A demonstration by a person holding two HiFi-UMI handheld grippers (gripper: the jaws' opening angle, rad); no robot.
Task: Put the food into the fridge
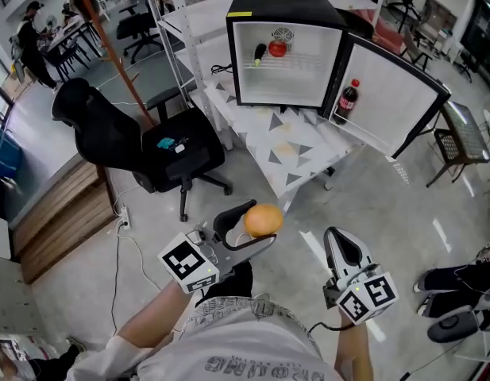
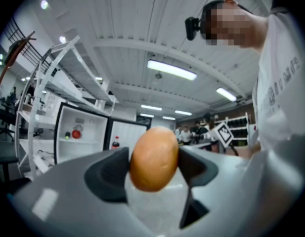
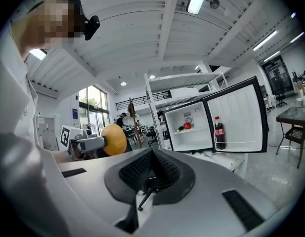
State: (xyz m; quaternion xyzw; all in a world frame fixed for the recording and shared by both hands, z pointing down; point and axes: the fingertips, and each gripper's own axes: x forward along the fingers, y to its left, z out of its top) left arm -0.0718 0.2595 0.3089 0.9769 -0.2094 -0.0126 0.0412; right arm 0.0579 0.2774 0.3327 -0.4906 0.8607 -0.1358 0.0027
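My left gripper (image 1: 256, 227) is shut on an orange (image 1: 263, 220), held low in front of my body; in the left gripper view the orange (image 2: 153, 158) sits clamped between both pads. My right gripper (image 1: 344, 254) is shut with nothing in it, its pads (image 3: 151, 173) pressed together. The small black fridge (image 1: 286, 8) stands on a white patterned table (image 1: 288, 145) ahead, door swung open to the right. On its shelf sit a tomato (image 1: 277, 48) and a dark green vegetable (image 1: 259, 53). A cola bottle (image 1: 348, 101) stands in the door rack.
A black office chair (image 1: 141, 145) stands left of the table with a small teal item on its seat. White shelving poles (image 1: 175, 54) rise beside the fridge. A wooden platform (image 1: 66, 221) lies at the left. Shoes (image 1: 459, 292) rest at the right floor edge.
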